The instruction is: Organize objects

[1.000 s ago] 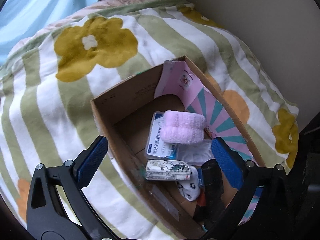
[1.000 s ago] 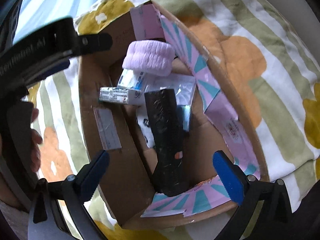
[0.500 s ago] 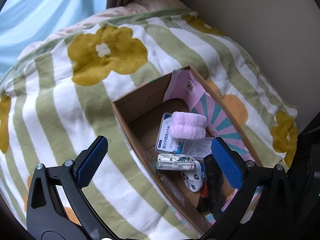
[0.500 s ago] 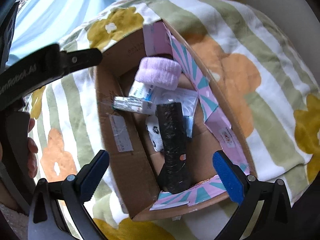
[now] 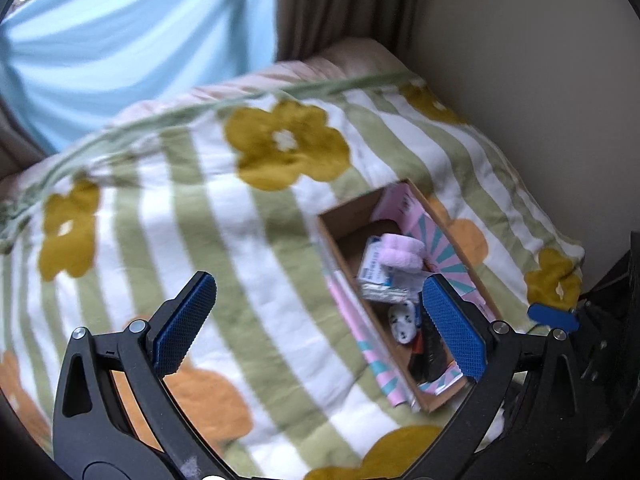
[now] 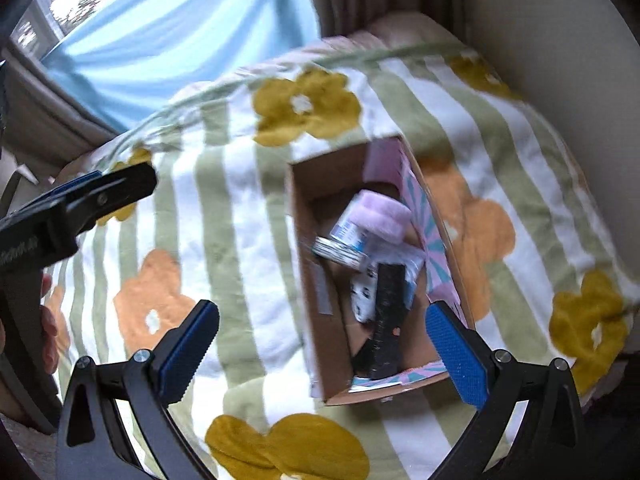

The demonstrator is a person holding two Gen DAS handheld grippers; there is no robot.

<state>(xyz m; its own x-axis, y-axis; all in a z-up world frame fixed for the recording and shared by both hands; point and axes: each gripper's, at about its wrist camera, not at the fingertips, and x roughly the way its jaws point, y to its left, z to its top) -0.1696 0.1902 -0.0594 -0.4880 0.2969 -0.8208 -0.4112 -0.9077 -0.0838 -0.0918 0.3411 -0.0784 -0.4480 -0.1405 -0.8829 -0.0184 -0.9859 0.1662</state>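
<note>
Blue curtain and a brown drape fill the background of your left wrist view, above a bed covered by a striped blanket with yellow and orange flowers. Your left gripper hangs over that blanket with its jaws spread wide and nothing between them. To its right a cardboard box sits on the blanket near the wall. Inside it you can see a pink rolled towel on top of a blue-and-white packet, a white pouch with dark spots lower down, and a black object at the near end. A blue pad of the other tool shows at the right edge.

From your right wrist view, the same curtain and blanket appear, blurred. Your right gripper is held above the bed, jaws wide apart and empty, with the near end of the box between them. The towel, the packet, the spotted pouch and the black object all lie inside the box. At the left edge you see the left tool's black arm and fingers of your hand around its handle.
</note>
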